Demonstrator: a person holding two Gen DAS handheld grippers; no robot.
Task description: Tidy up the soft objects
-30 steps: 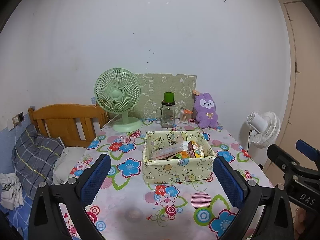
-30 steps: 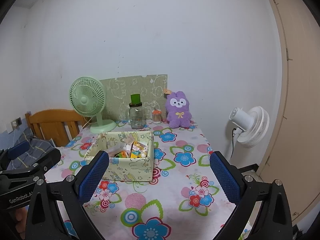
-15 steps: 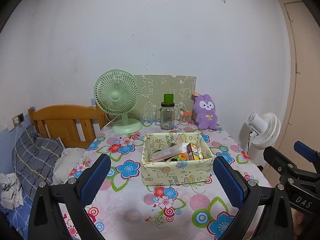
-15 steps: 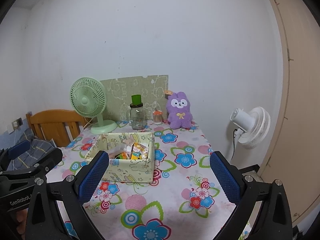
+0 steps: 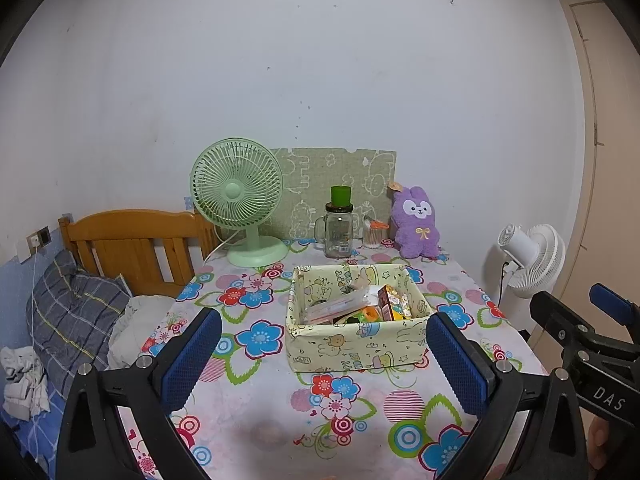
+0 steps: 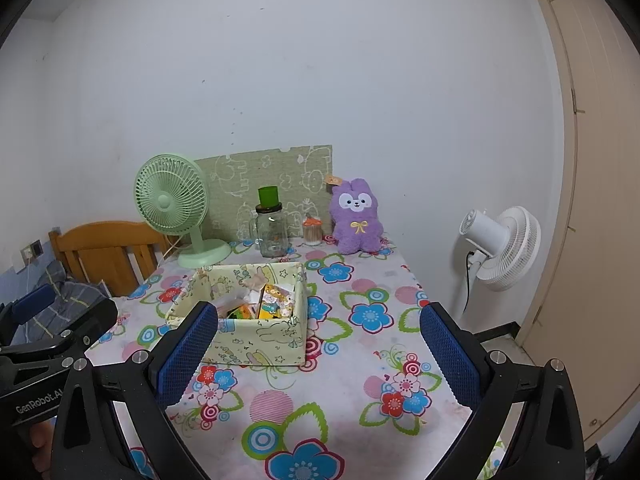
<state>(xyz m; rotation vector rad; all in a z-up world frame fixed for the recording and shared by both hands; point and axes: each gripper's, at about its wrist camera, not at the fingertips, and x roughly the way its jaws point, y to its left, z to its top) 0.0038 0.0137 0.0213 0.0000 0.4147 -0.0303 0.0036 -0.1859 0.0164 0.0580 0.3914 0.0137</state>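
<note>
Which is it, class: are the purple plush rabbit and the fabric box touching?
Apart. The right wrist view shows bare flowered tablecloth between the purple plush rabbit and the fabric box.

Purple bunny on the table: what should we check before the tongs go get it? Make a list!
1. Purple bunny sits upright by the wall, nothing on it: ok.
2. Right tongs open and empty: ok.
3. Left tongs open and empty: ok.
4. Way past the fabric box on its right side is free: ok.
5. Room in the box for the bunny: cannot tell, it already holds packets.
6. Glass jar stands apart from the bunny: ok.
</note>
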